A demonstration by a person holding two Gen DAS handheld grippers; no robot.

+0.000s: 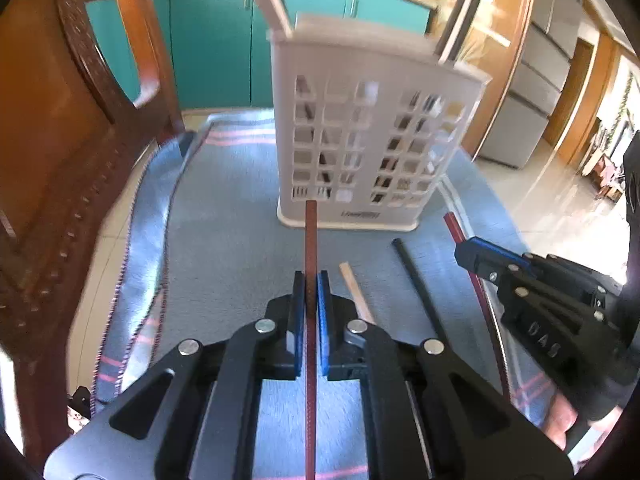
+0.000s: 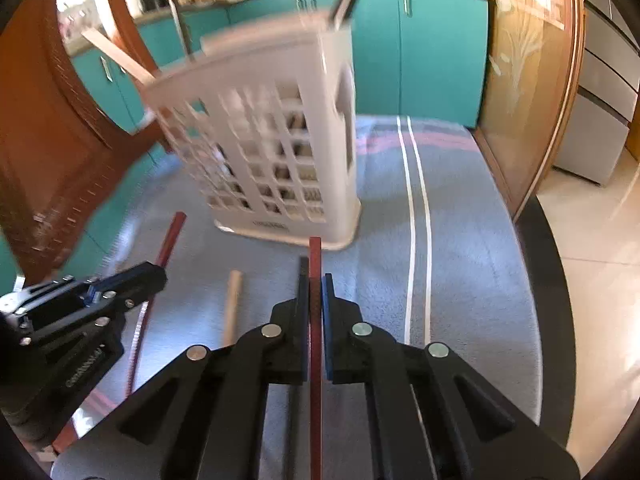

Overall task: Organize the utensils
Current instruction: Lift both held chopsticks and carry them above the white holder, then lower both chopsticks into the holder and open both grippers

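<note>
Left gripper point(image 1: 311, 280) clamps red chopstick point(image 1: 311, 232) — tip toward holder point(image 1: 372, 128).

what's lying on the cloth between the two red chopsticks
In the left wrist view, a pale wooden chopstick and a black chopstick lie on the blue cloth between the two red chopsticks.

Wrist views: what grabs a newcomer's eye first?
Each gripper, left and right, is shut on a red chopstick pointing at the white holder. The holder stands mid-cloth with sticks already poking out its top. A pale chopstick and a black one lie between the grippers.
</note>
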